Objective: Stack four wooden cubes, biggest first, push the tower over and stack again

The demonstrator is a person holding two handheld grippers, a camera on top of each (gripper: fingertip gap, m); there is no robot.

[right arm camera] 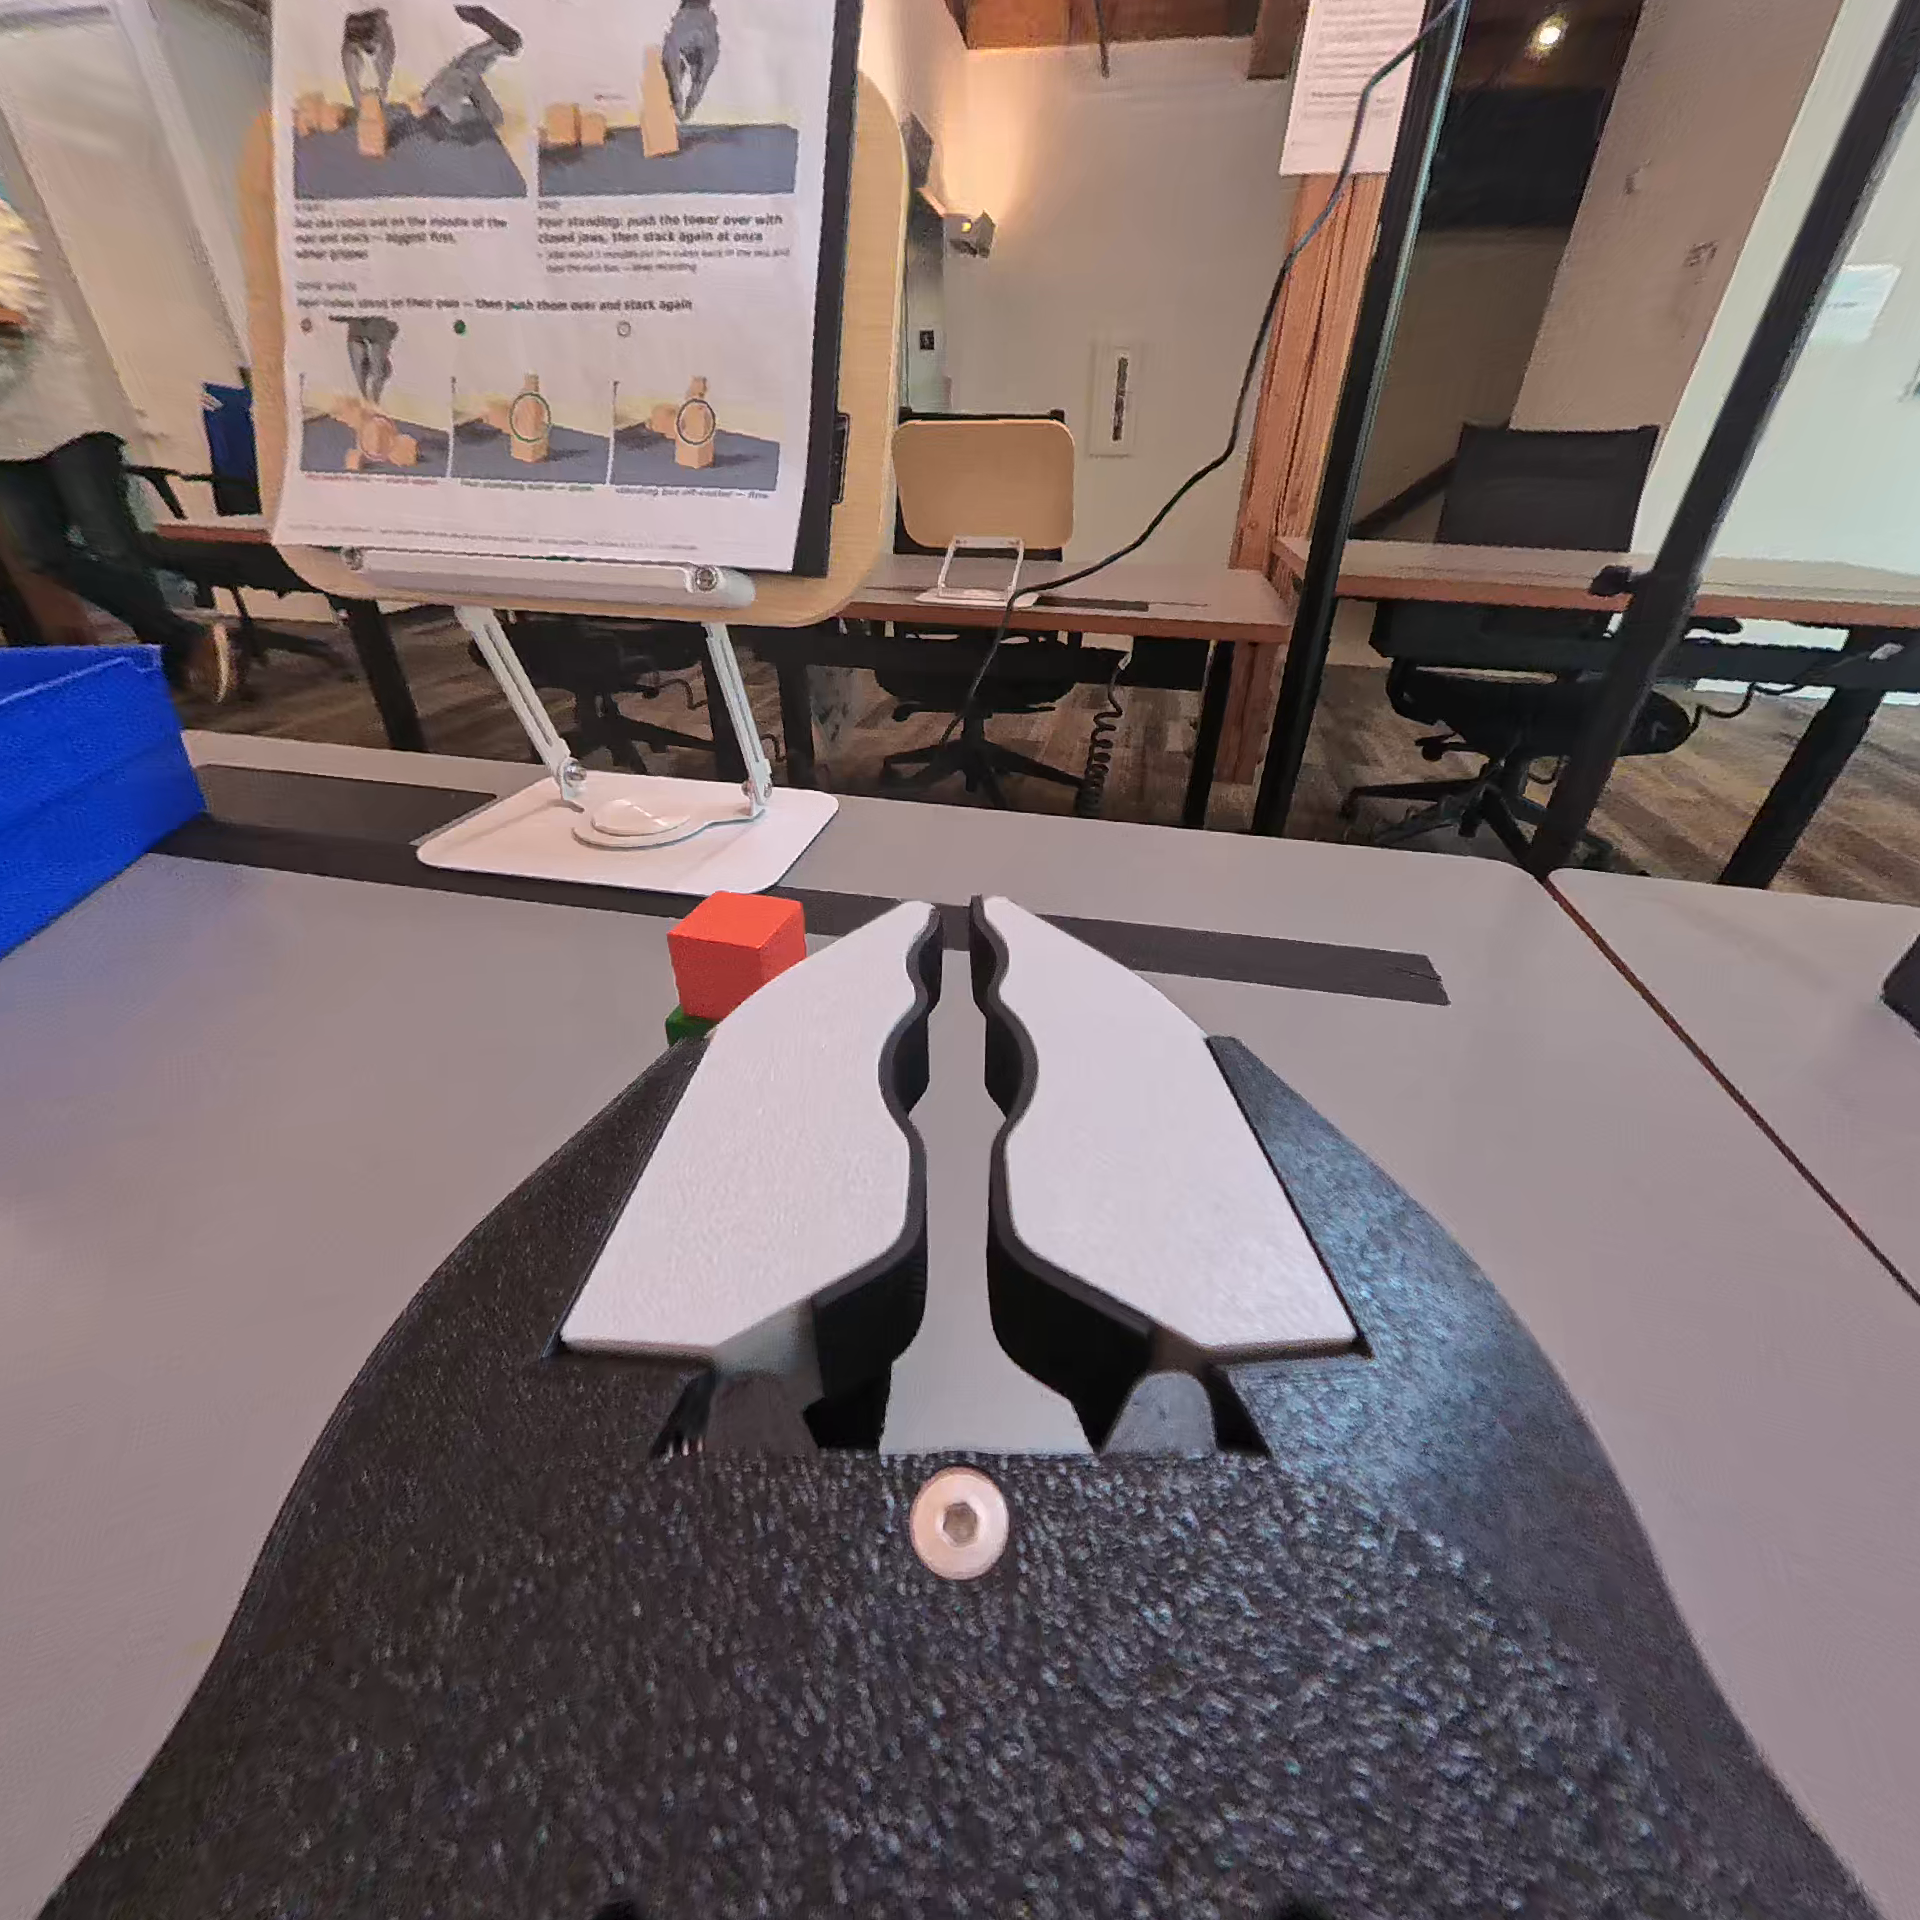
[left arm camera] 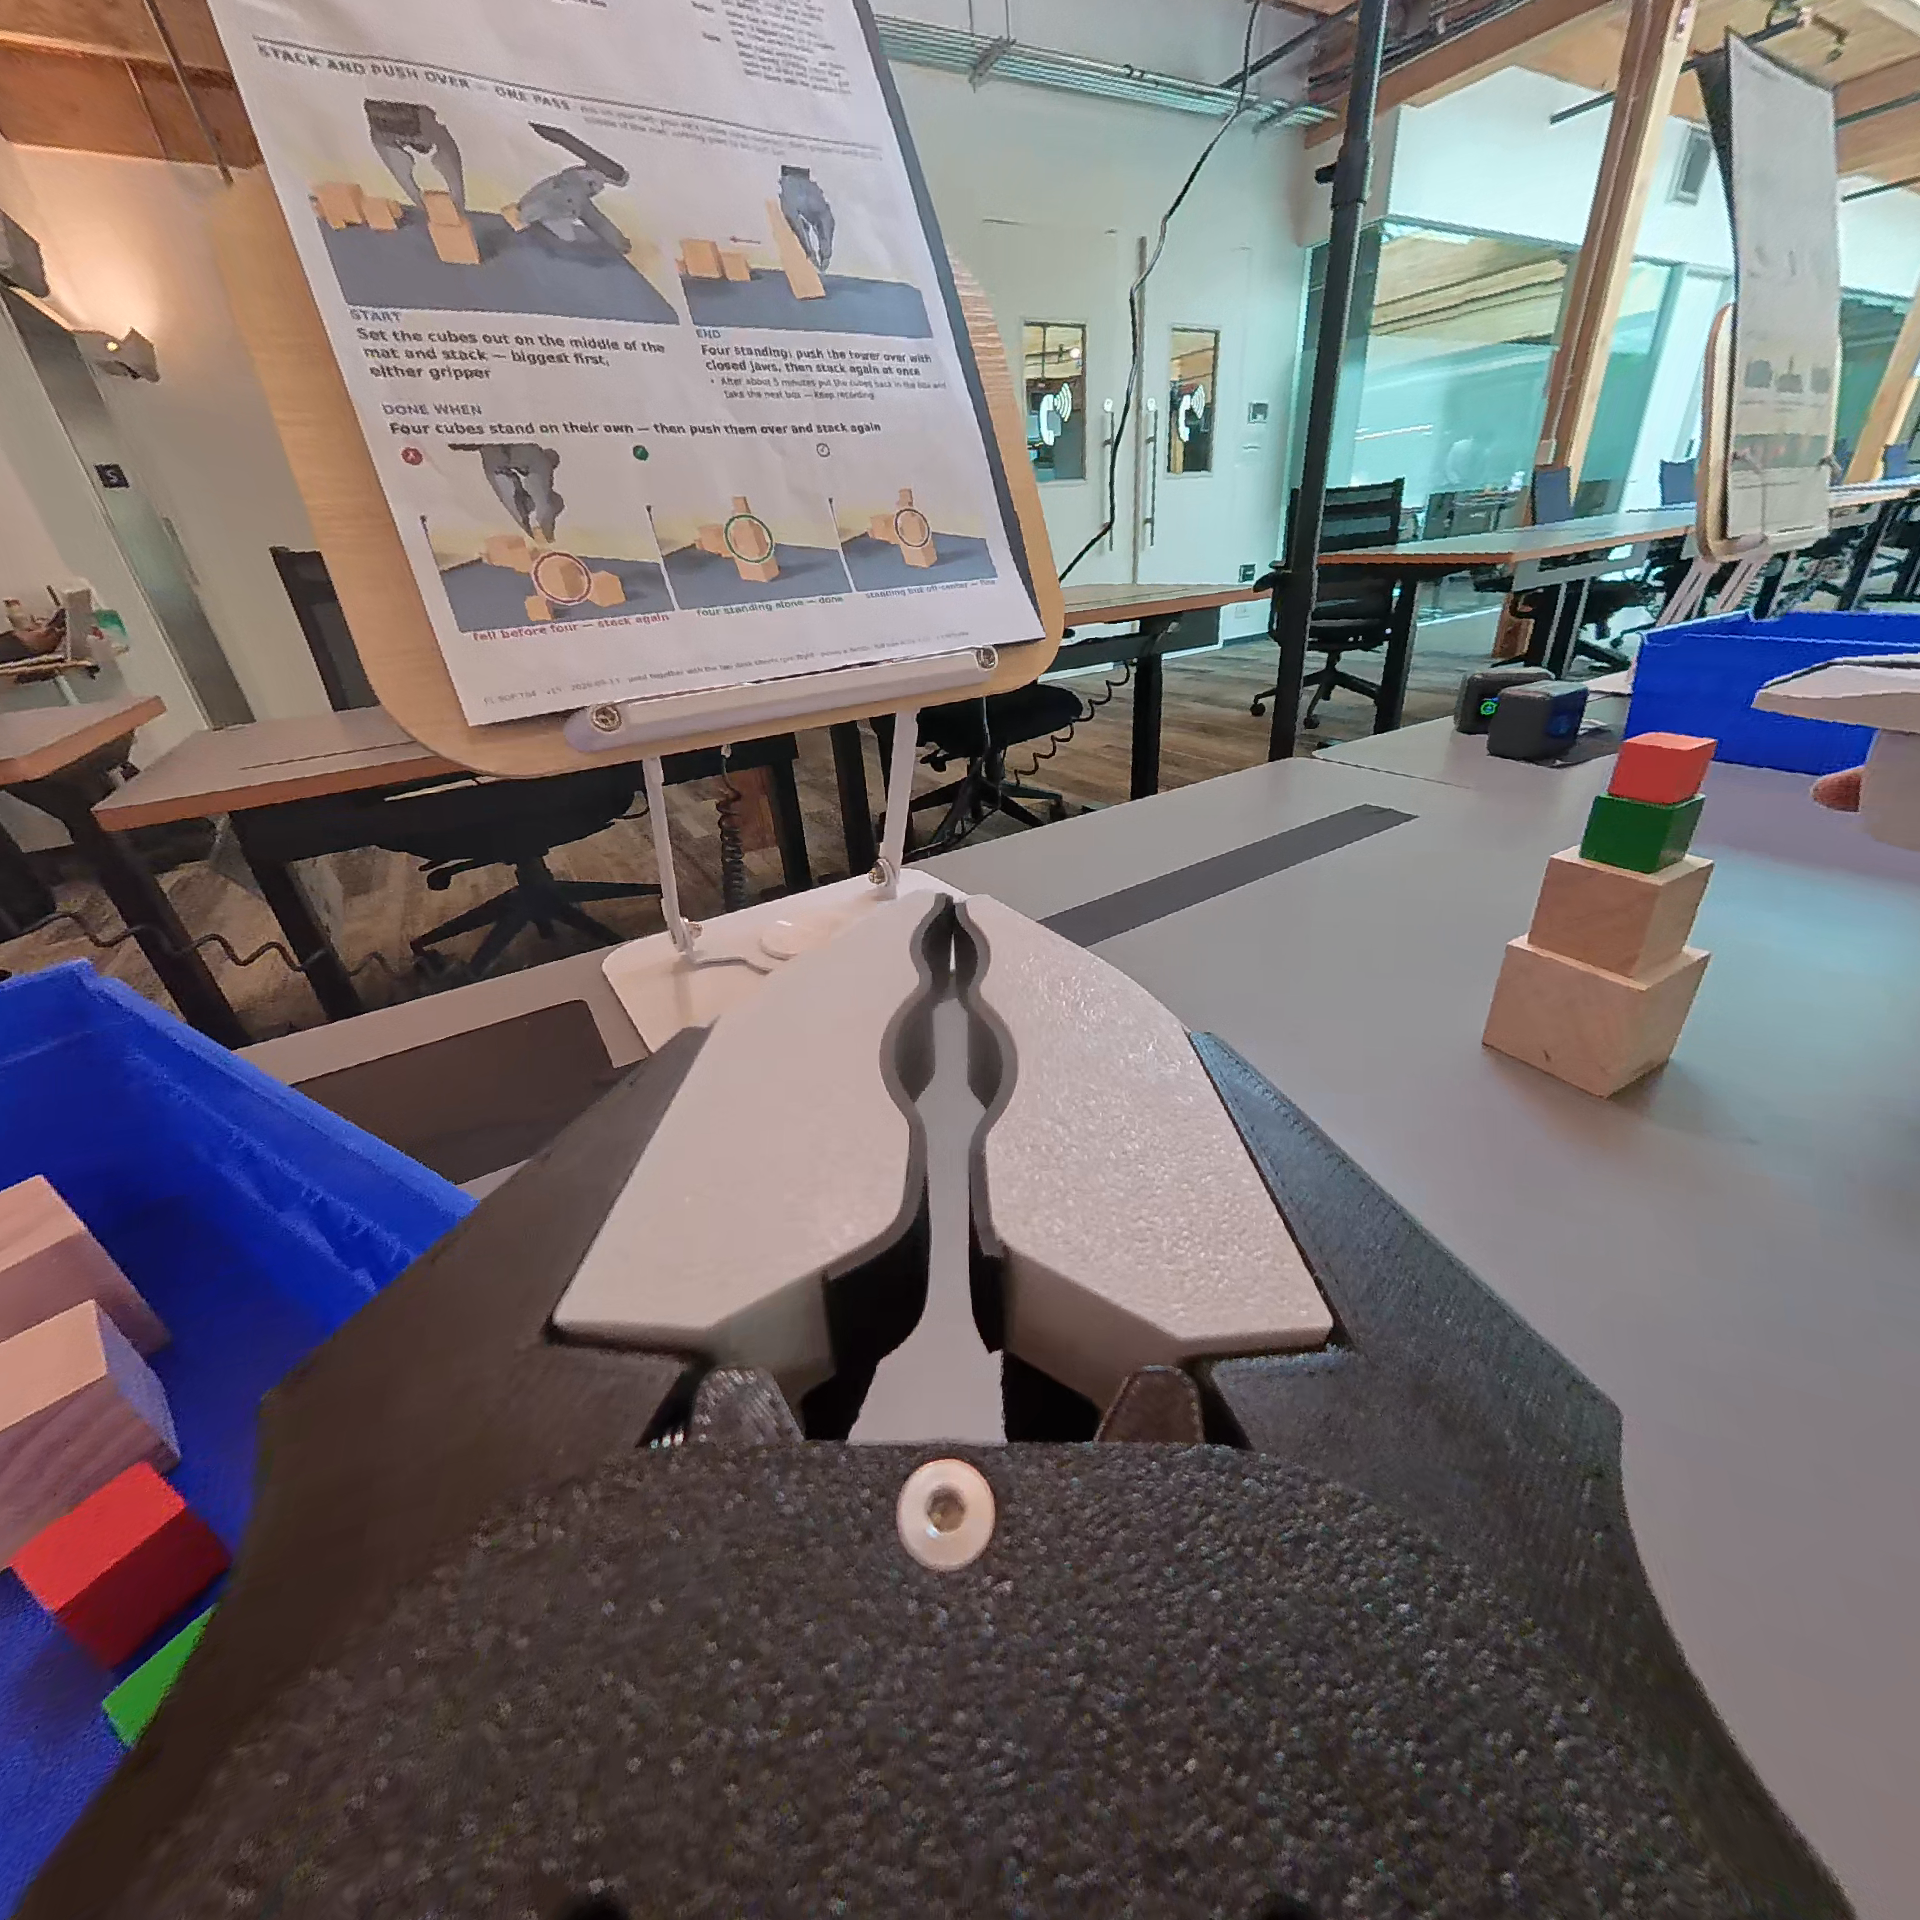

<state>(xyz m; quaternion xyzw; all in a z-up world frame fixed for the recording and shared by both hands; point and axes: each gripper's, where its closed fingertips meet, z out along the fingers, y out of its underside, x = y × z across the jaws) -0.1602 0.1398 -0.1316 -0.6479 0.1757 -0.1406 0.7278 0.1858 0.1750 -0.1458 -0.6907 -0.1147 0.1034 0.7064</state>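
Left gripper (left arm camera: 954,914) is hovering over the grey table (left arm camera: 1351,1299) with its fingertips meeting at the tip, so it's closed all the way and gripping nothing. It's pointing toward the white base of the stand (left arm camera: 717,966) that's holding up a printed sheet (left arm camera: 623,343) on a wooden board. A blue bin (left arm camera: 187,1143) is sitting just to its left, and inside I'm seeing a couple of pale wooden blocks (left arm camera: 62,1382), a red block (left arm camera: 114,1558) and a bit of a green one (left arm camera: 156,1683).

Off to the right of the left gripper, well apart from it, a tower of four cubes is standing on the table: big wood cube (left arm camera: 1590,1013) at the bottom, smaller wood cube (left arm camera: 1621,909) on it, then a green cube (left arm camera: 1642,831), then a red cube (left arm camera: 1662,767) on top. Each one is sitting a bit twisted relative to the one below. A second blue bin (left arm camera: 1745,686) is sitting behind the tower.

Right gripper (right arm camera: 956,914) is hanging just beside the top of that tower, with a thin slit showing between its fingertips, so it's only barely open and has nothing in it. The red cube (right arm camera: 732,951) is sitting just left of its left finger (right arm camera: 810,1091), outside the jaws; I can't tell if the finger is touching it. Only a sliver of the green cube (right arm camera: 686,1023) is peeking out underneath.

A dark strip (right arm camera: 1247,966) is running across the table behind the fingertips.
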